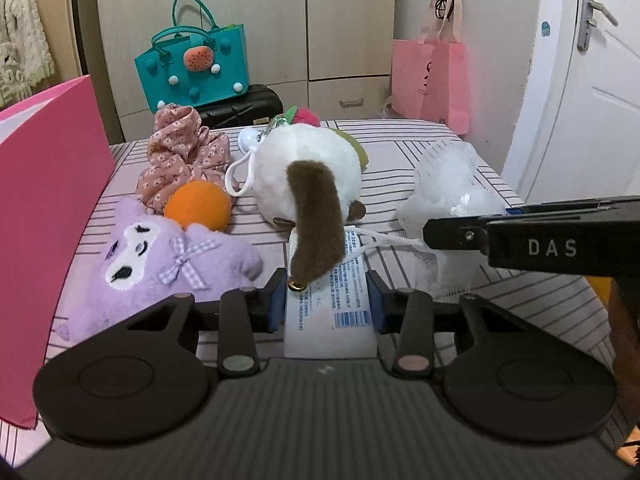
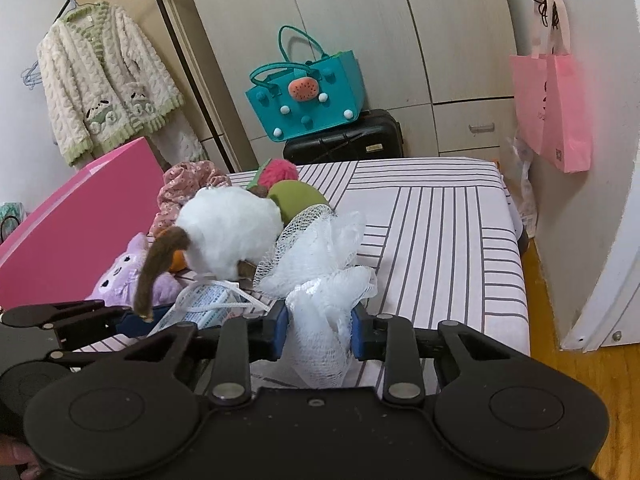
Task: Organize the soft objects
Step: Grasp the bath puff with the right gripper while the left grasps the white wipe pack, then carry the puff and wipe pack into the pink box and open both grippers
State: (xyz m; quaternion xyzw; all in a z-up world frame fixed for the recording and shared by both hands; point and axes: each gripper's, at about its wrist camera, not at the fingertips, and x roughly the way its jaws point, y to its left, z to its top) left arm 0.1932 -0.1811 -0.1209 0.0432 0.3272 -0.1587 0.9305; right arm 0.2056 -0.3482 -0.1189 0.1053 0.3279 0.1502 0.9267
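Observation:
My left gripper (image 1: 328, 300) has its blue pads against both edges of a white packet with blue print (image 1: 332, 320), which lies on the striped cover. The brown ear of a white plush toy (image 1: 308, 168) hangs just over that gripper's left pad. My right gripper (image 2: 320, 328) is shut on a white mesh bath pouf (image 2: 320, 280), whose netting bunches between the pads. In the left wrist view the right gripper (image 1: 430, 234) reaches in from the right to the pouf (image 1: 448, 184). A purple plush (image 1: 160, 256), an orange ball (image 1: 198, 208) and floral fabric (image 1: 180, 152) lie to the left.
A tall pink box wall (image 1: 48, 220) stands along the left edge of the striped surface (image 2: 440, 240). A red plush (image 1: 306, 116) and a green soft piece (image 2: 298, 200) sit behind the white toy. Beyond are a teal bag (image 1: 192, 68), a black suitcase (image 1: 248, 104), a hanging pink bag (image 1: 432, 76) and a door (image 1: 592, 80).

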